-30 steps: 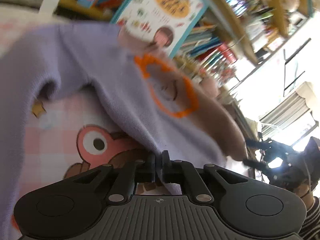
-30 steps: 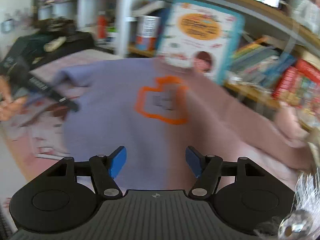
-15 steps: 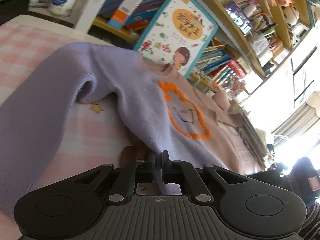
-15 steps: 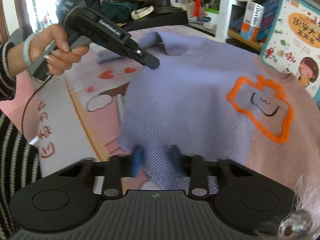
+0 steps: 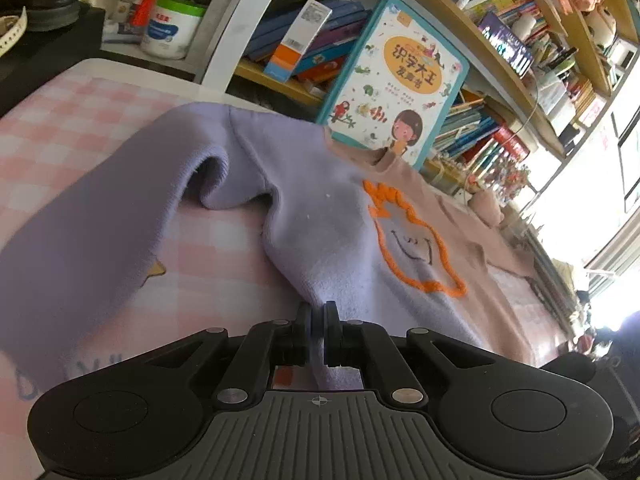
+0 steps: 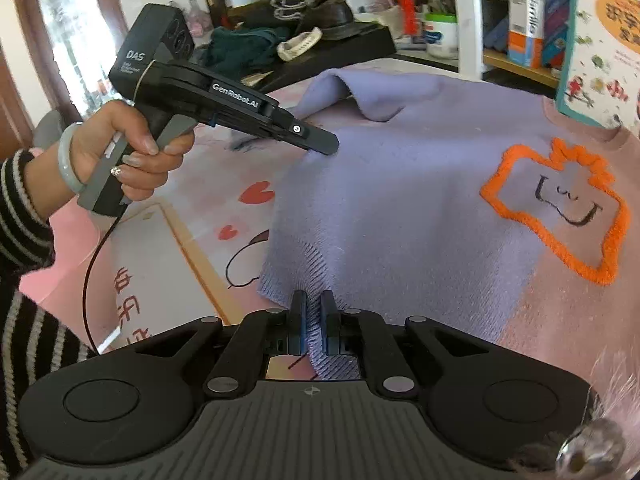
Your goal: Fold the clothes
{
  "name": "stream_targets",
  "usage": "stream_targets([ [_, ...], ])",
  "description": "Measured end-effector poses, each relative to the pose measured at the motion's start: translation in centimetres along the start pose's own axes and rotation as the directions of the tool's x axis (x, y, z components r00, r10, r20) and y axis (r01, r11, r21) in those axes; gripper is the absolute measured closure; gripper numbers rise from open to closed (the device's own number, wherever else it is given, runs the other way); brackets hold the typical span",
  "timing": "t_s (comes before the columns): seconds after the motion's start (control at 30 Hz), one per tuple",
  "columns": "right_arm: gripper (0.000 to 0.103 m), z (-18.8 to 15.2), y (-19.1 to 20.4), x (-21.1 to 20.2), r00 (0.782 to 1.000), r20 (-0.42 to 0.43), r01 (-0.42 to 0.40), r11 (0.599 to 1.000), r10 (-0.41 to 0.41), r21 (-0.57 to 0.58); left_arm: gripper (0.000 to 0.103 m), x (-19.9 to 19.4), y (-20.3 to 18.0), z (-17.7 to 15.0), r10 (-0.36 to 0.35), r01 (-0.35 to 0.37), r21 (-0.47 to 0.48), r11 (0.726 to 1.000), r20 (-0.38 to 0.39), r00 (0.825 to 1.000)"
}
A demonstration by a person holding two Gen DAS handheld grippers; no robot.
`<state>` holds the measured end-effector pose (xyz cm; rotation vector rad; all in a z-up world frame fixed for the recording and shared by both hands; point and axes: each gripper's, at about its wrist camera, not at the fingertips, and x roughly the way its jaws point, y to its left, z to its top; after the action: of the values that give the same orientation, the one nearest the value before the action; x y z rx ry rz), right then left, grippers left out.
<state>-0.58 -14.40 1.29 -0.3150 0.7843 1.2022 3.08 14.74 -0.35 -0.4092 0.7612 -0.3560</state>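
Sweater lay spread on the surface, body running toward upper right of frame. Right hand-held gripper pinched its ribbed hem; left hand-held gripper pinched its side edge.

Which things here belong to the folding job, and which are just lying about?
Part of the job:
- lilac and pink knit sweater with an orange outline
- left gripper, shut on its side edge
- right gripper, shut on its ribbed hem

Lying about:
- teal-edged children's picture book
- white tub with a green lid
- dark leather shoes
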Motion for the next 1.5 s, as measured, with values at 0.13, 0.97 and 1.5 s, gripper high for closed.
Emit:
stream_targets([
  [0.13,0.096,-0.2,-0.1,-0.3,1.000,0.000,0.003,1.000,-0.003,-0.001,0.099,-0.2,-0.6,-0.3,0.016,-0.015,0.039,0.999,-0.022,1.000],
  [0.97,0.064,-3.7,-5.4,-5.6,0.966,0.104,0.211,0.954,-0.236,0.211,0.071,-8.0,1.3,-0.8,0.512,-0.533,0.089,0.841,0.184,0.839],
  [1.5,0.061,-4.8,-5.6,-5.8,0.967,0.106,0.197,0.946,-0.230,0.257,0.097,-6.1,6.7,0.7,0.517,-0.522,0.019,0.853,0.110,0.849],
])
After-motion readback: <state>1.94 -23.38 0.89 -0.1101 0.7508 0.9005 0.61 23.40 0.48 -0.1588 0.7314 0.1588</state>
